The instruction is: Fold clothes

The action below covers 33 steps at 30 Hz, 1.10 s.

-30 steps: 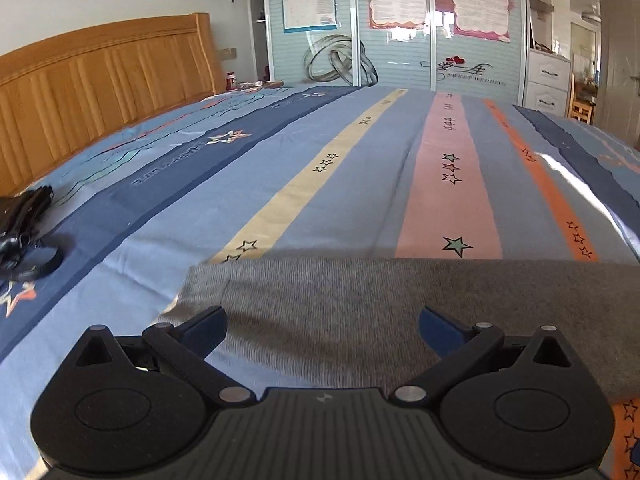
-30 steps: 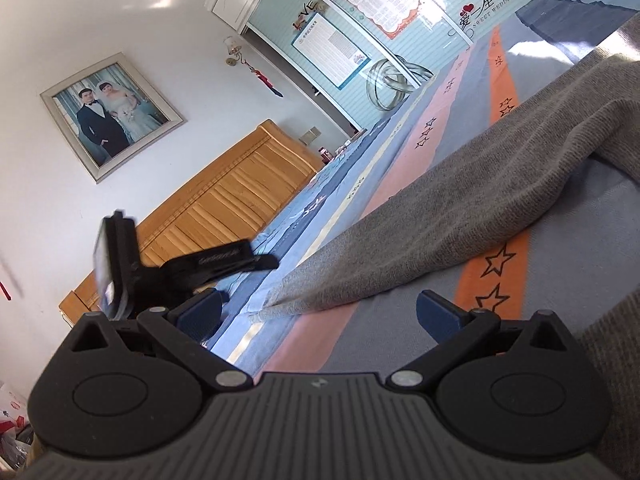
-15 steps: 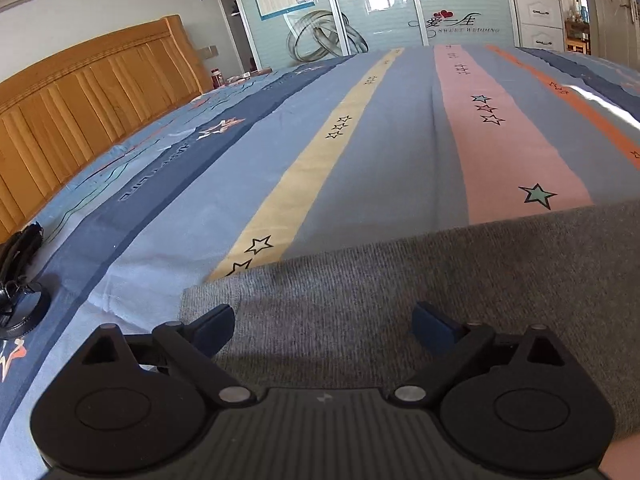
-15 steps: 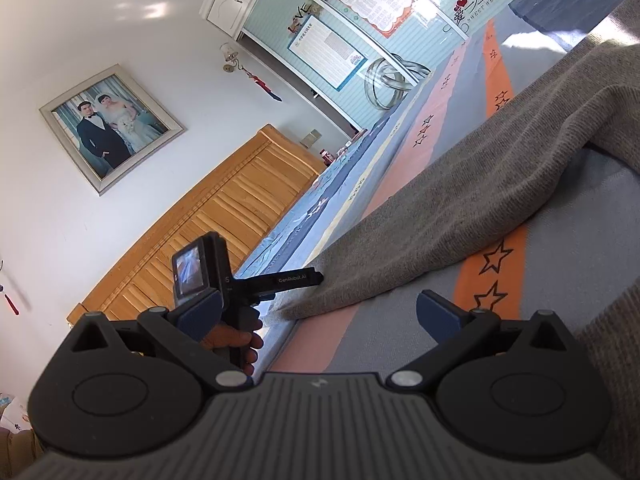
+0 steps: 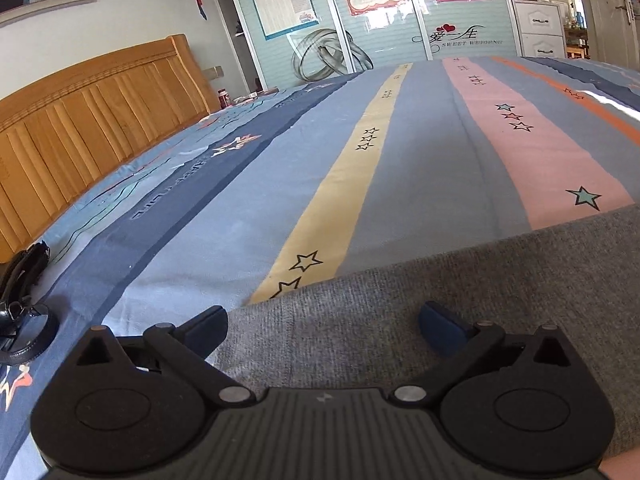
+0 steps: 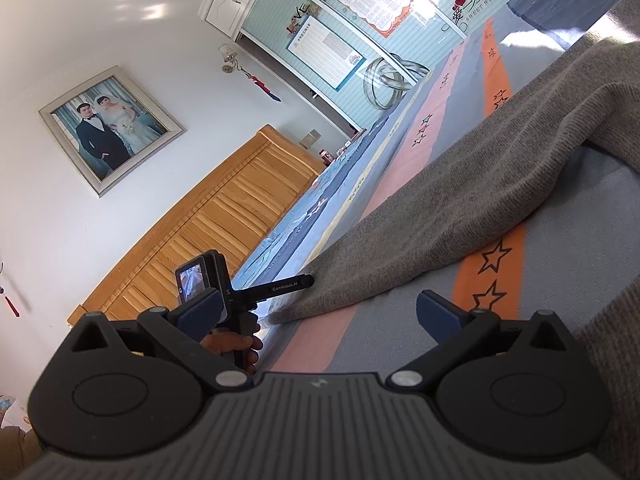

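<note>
Sweater corner, ready for pickup

We held the left tongs (image 5: 322, 322) with jaws opening wide, empty, over the grey sweater (image 5: 460, 300) on the striped bedsheet (image 5: 420, 168). We judged a low bite at its corner best. The right tongs (image 6: 320, 310) gaped empty, sweater edge just ahead.

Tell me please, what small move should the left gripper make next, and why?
Probably ease the left gripper forward and close on the grey garment. Its jaws are opening with nothing pinched, and the garment's corner lies flat on the striped bedsheet just between the fingers.
</note>
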Motion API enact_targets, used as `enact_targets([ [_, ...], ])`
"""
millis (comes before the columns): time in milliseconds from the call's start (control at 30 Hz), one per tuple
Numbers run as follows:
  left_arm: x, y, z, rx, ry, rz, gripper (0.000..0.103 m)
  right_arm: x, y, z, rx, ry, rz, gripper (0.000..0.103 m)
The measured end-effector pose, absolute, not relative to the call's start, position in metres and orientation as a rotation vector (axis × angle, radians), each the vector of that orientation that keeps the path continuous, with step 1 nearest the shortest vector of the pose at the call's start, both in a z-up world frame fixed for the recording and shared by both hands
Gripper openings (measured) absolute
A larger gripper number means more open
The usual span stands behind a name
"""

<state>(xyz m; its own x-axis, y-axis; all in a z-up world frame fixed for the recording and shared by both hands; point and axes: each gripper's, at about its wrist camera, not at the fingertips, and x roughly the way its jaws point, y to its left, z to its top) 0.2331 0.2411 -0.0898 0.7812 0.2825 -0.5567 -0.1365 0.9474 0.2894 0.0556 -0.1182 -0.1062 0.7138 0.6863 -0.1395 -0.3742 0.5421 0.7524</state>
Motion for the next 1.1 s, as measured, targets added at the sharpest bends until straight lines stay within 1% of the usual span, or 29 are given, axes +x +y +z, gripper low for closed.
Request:
enact_targets([
  [133, 0.234, 0.241, -0.087, 0.271, 0.629, 0.229, 0.103, 0.056, -0.118, -0.106, 0.765, 0.452, 0.655, 0.103],
  [267, 0.233, 0.239, -0.082, 0.297, 0.646, 0.237, 0.099, 0.056, -0.118, -0.106, 0.767, 0.454, 0.655, 0.103],
  [367, 0.233, 0.241, -0.08, 0.325, 0.655, 0.257, 0.098, 0.056, -0.118, -0.106, 0.764, 0.455, 0.654, 0.103],
  [467, 0.235, 0.248, -0.081, 0.322, 0.66, 0.267, 0.098, 0.058, -0.122, -0.108, 0.762, 0.455, 0.657, 0.103],
  [700, 0.248, 0.264, -0.081, 0.269, 0.674, 0.27, 0.102, 0.058, -0.122, -0.108, 0.76, 0.458, 0.657, 0.103],
  [1100, 0.26, 0.263, -0.079, 0.293, 0.682, 0.284, 0.1, 0.055, -0.119, -0.106, 0.756, 0.462, 0.654, 0.103],
])
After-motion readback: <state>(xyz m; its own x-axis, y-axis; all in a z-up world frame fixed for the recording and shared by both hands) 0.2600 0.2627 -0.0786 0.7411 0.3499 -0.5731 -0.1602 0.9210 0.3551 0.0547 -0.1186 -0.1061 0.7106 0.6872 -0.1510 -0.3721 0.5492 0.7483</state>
